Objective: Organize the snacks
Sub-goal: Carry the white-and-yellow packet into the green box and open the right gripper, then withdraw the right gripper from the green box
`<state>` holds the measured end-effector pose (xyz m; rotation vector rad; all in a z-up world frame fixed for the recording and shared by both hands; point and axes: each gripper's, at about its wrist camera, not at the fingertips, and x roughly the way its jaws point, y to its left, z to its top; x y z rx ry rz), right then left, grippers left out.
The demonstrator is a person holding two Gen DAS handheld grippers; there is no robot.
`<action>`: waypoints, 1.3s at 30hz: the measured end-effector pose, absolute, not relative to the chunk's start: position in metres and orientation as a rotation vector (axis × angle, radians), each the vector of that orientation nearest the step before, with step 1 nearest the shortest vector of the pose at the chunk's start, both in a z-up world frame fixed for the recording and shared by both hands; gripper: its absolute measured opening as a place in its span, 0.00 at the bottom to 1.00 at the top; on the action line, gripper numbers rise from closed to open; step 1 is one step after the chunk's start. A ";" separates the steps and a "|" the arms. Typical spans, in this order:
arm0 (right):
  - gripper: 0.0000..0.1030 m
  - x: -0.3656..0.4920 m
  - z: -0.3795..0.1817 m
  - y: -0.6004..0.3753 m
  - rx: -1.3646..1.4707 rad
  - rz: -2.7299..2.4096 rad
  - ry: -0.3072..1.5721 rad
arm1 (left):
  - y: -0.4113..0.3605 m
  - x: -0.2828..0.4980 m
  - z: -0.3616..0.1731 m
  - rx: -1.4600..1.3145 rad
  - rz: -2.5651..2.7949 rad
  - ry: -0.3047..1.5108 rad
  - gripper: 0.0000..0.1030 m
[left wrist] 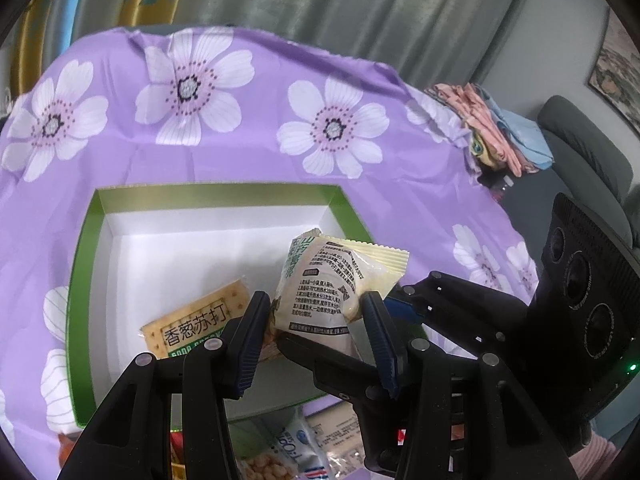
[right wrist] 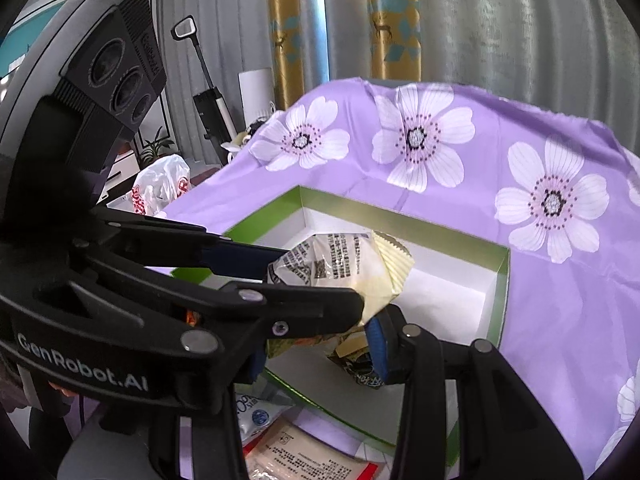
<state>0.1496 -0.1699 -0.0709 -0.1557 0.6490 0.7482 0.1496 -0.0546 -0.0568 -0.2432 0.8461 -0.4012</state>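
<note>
A green-rimmed box (left wrist: pixel 80 280) (right wrist: pixel 502 300) with a white inside lies on the purple flowered cloth. A soda cracker packet (left wrist: pixel 192 326) rests in it. My left gripper (left wrist: pixel 316 304) (right wrist: pixel 316 280) is shut on a cream and white printed pouch (left wrist: pixel 332 276) (right wrist: pixel 340 264), held over the box. My right gripper (right wrist: pixel 316 344) sits just below and beside the left one, shut on a dark and yellow printed packet (right wrist: pixel 352 360). The left gripper's arm hides its left finger. In the left wrist view the pouch hides most of that packet, and one right finger (left wrist: pixel 404 308) shows.
Several loose snack packets (left wrist: pixel 288 452) (right wrist: pixel 304 452) lie at the box's near edge. Folded cloths (left wrist: pixel 500 132) are piled at the table's far right corner, with a grey sofa (left wrist: pixel 580 152) beyond. A plastic bag (right wrist: pixel 160 188) and an upright vacuum (right wrist: pixel 208 112) stand left of the table.
</note>
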 end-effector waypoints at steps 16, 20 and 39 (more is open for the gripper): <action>0.43 0.160 -0.089 -0.162 -0.165 0.716 0.736 | -0.049 0.159 -0.077 -0.277 -0.378 0.906 0.47; 0.45 0.161 -0.090 -0.161 -0.168 0.711 0.749 | -0.050 0.158 -0.076 -0.272 -0.352 0.901 0.47; 0.86 0.129 -0.055 -0.171 -0.157 0.680 0.654 | -0.046 0.116 -0.028 -0.138 -0.181 0.732 0.96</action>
